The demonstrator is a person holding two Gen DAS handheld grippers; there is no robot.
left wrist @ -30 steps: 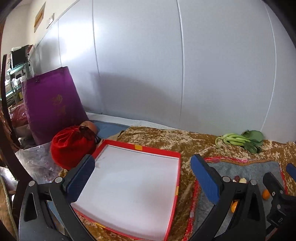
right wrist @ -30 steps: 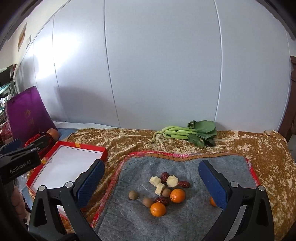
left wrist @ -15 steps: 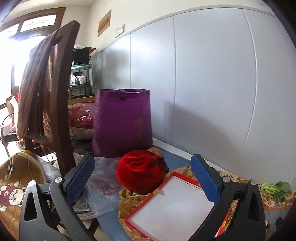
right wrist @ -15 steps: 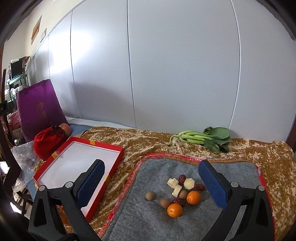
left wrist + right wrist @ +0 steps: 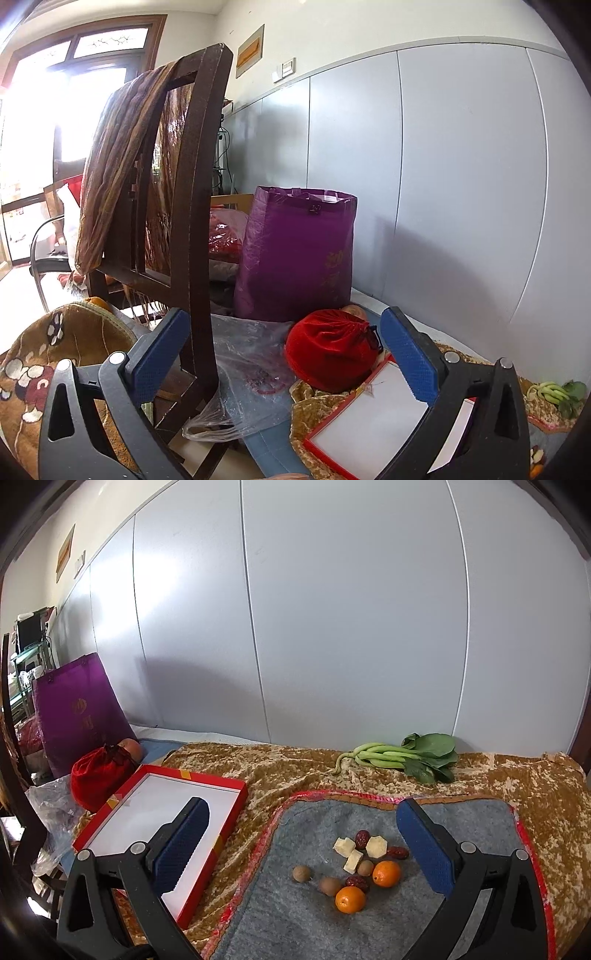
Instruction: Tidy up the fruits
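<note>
In the right wrist view a small pile of fruit lies on a grey mat (image 5: 461, 823): two oranges (image 5: 350, 899), red dates (image 5: 362, 839), pale cut pieces (image 5: 376, 847) and brown round fruits (image 5: 301, 873). My right gripper (image 5: 301, 849) is open and empty, held above the mat's near side. A red tray with a white floor (image 5: 155, 812) lies left of the mat. My left gripper (image 5: 284, 354) is open and empty, pointing left past the tray's corner (image 5: 369, 424) at a red pouch (image 5: 332, 350).
A purple bag (image 5: 299, 254) stands behind the red pouch, with a clear plastic bag (image 5: 243, 376) beside it. A dark wooden chair back (image 5: 199, 206) draped with cloth stands close on the left. Green leafy stalks (image 5: 402, 757) lie at the back of the gold cloth (image 5: 288, 768).
My left gripper has swung left, from over the red tray to face the chair, the purple bag and the red pouch. My right gripper has shifted so the fruit sits further right between its fingers.
</note>
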